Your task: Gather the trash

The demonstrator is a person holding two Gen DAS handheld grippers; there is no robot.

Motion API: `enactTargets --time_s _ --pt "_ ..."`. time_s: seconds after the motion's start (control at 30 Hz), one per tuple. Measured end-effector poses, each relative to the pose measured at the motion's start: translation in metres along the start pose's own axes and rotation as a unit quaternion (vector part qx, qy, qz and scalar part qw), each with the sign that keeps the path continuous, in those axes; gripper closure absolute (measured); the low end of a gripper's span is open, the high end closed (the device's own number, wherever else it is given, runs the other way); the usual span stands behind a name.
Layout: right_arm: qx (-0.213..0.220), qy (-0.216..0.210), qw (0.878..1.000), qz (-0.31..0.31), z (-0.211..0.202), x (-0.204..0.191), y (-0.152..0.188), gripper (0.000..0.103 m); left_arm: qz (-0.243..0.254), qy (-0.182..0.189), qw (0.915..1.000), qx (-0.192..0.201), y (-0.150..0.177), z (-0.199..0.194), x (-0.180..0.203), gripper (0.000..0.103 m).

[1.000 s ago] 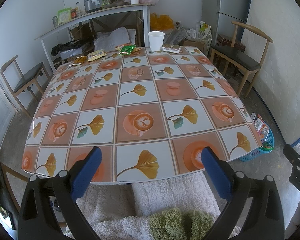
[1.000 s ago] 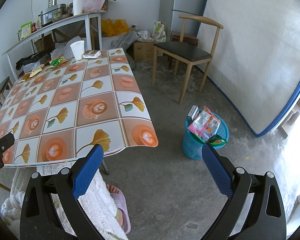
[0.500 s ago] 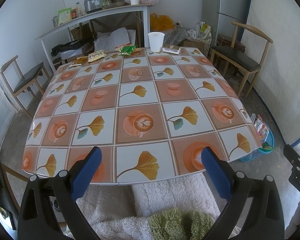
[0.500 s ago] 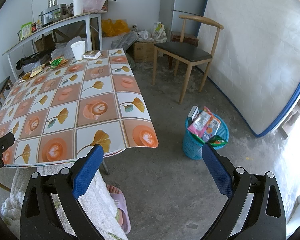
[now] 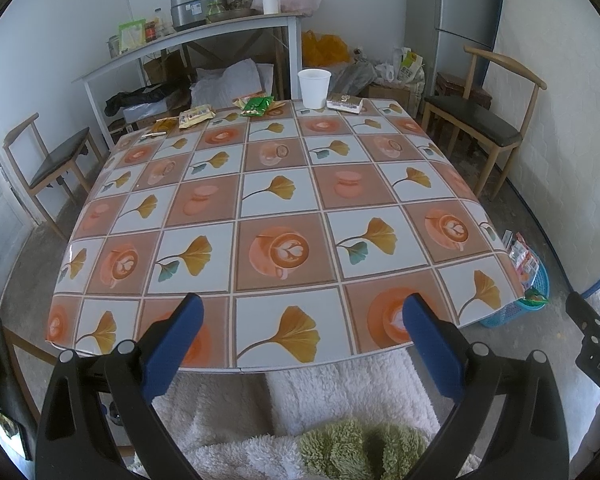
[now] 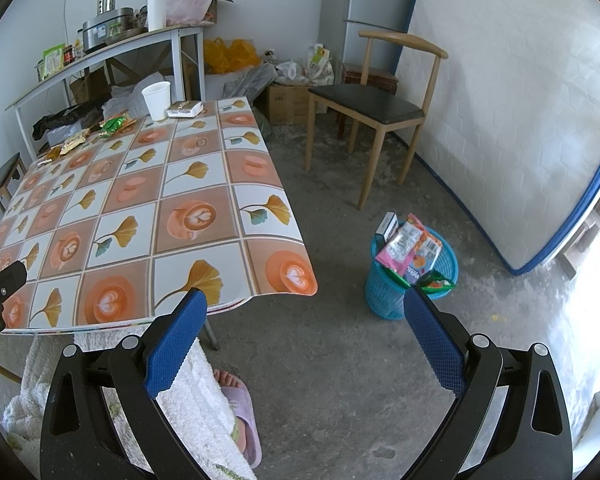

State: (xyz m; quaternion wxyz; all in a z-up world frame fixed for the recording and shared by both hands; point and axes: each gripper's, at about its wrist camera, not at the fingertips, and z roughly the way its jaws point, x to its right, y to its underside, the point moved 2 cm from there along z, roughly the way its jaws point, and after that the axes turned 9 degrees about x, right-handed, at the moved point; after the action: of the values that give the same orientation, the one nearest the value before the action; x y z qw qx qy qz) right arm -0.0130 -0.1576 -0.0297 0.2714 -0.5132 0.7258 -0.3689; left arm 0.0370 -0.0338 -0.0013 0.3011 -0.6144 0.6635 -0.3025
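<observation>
While both tools hang empty at the near edge: every piece of trash on the table (image 5: 284, 200) lies along the far edge, straight ahead and well apart from either one.

Left hand-held gripper (image 5: 300, 328): fingers spread wide, nothing between them, poised over the near edge and aimed down the middle of the table.

Right hand-held gripper (image 6: 306, 324): fingers likewise spread wide and empty, off the table's right side, looking at bare floor and the bin.

Paper cup (image 5: 314, 88): upright at the far edge, a little right of the left tool's centre line.

Small box (image 5: 344, 103): lying flat just beside the cup on its right, long axis running roughly across the table.

Green wrapper (image 5: 256, 105): left of the cup, near the far edge, crumpled, no clear long axis.

Yellow wrappers (image 5: 194, 115): further left along the same edge, flat, stretched mostly sideways, the leftmost near the far-left corner.

Blue basket (image 6: 410, 276): on the floor off the table's right near corner, already holding several packets; just ahead of the right tool and well apart from the left one.

Nearer arm, as I judge it: the left for the wrappers and likely the cup, since it already faces them; the right sits closest to the basket and would suit the box or the drop.

Coming move, as I judge it: a long forward reach across the whole table, then a swing back to the right and down to the basket.
</observation>
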Motion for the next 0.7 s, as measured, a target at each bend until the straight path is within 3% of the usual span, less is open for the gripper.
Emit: enactTargets --time_s 0.7 --pt "0.000 0.001 1.000 0.001 0.0001 -0.0017 -0.0004 0.009 -0.001 0.000 1.0000 -0.004 0.0012 0.0005 0.0000 0.005"
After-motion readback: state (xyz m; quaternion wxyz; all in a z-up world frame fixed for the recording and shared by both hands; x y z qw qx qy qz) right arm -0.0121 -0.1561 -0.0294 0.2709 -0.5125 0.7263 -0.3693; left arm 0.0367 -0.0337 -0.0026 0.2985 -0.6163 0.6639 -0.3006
